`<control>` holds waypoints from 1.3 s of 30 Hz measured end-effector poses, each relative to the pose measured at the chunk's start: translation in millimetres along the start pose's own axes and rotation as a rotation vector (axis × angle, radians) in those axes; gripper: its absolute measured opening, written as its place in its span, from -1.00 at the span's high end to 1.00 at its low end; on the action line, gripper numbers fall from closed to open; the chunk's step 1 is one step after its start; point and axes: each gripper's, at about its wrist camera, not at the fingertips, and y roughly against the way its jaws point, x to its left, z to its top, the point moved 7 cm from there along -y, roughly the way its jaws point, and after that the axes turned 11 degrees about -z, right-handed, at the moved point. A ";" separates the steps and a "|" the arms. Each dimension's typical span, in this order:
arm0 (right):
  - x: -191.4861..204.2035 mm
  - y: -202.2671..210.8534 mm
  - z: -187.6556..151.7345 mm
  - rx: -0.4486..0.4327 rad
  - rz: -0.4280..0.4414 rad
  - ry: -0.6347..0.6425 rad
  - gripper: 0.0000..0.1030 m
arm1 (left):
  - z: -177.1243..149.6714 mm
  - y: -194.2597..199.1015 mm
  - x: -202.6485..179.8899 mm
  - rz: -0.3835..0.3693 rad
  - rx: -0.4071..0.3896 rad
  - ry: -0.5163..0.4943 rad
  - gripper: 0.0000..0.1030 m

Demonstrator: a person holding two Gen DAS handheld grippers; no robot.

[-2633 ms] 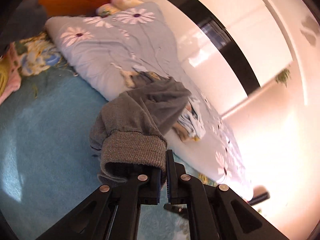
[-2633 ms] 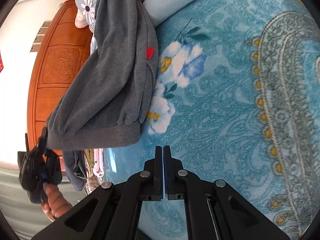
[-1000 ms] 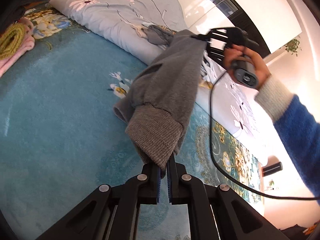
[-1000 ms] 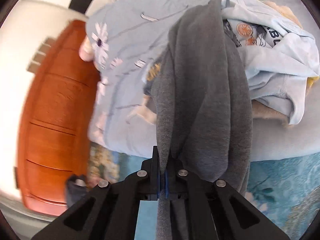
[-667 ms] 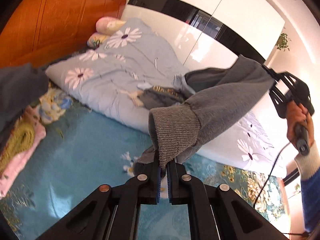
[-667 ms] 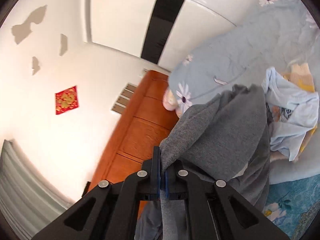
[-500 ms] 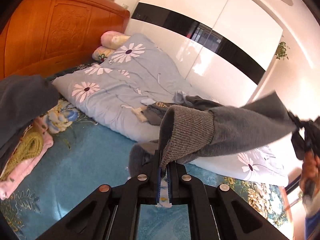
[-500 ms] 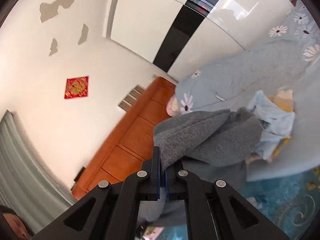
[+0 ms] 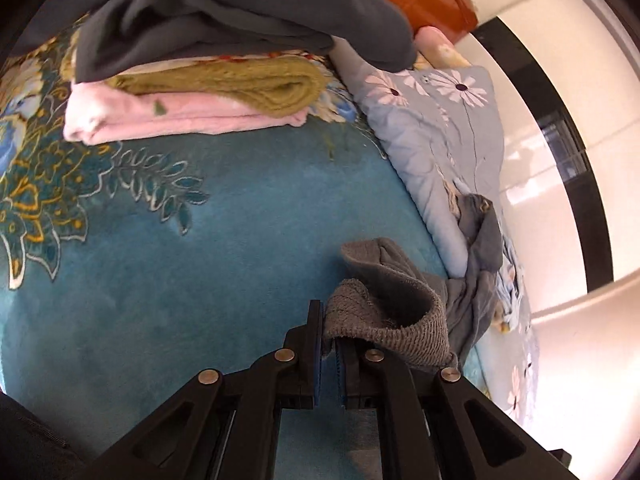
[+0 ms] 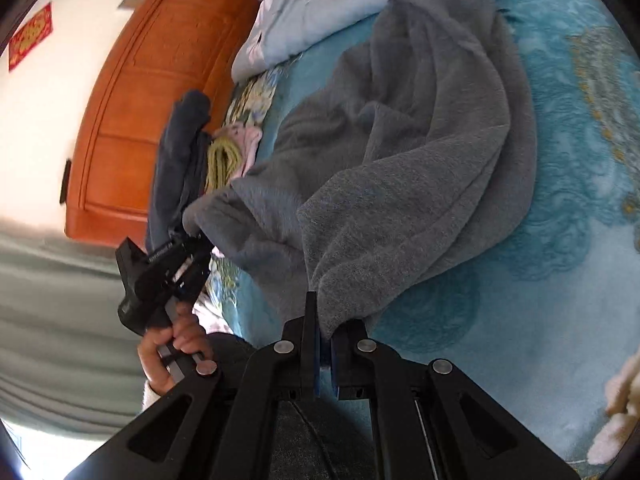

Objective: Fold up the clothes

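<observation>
Your left gripper is opening, its jaws parting around the ribbed cuff of the grey sweater, and the knit is still pinched between the pads at the tips; your right gripper is clamped tight on another edge of the same garment, cloth bunched between its narrow jaws; the sweater itself lies spread and rumpled across the teal patterned bedspread, sagging between your two grips — one end trails up toward the pale blue floral quilt and touches its edge; in the right wrist view your left hand wraps the handle of the other gripper, which holds the sweater's cuff just in front of the stack; that stack sits on the bedspread near the orange wooden headboard — a pink folded piece at the bottom, an olive knit on it, a dark grey garment on top; more loose clothes lie on the quilt, well apart from the stack.
</observation>
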 end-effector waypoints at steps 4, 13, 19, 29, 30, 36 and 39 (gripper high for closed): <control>12.0 -15.8 -14.7 0.039 -0.063 0.076 0.87 | -15.1 -1.2 24.9 0.033 0.047 0.123 0.58; -17.5 -1.3 -20.2 0.088 -0.089 0.007 0.18 | -32.3 6.5 30.1 -0.085 0.063 0.292 0.00; -66.0 37.0 10.4 -0.058 -0.166 -0.119 0.17 | -34.8 12.0 -9.7 -0.133 0.045 0.126 -0.28; -82.6 29.4 121.5 -0.212 -0.304 -0.176 0.17 | -57.4 -45.8 3.8 0.154 0.211 0.054 -0.36; -82.2 28.2 134.4 -0.224 -0.310 -0.179 0.17 | -56.3 -45.5 7.1 0.156 0.204 0.069 -0.36; -79.9 -1.8 198.1 -0.217 -0.518 -0.062 0.17 | -49.8 -41.6 23.9 0.115 0.160 0.183 -0.36; -87.9 -13.5 212.2 -0.201 -0.598 -0.058 0.17 | -47.6 -42.2 20.0 0.066 0.153 0.168 -0.30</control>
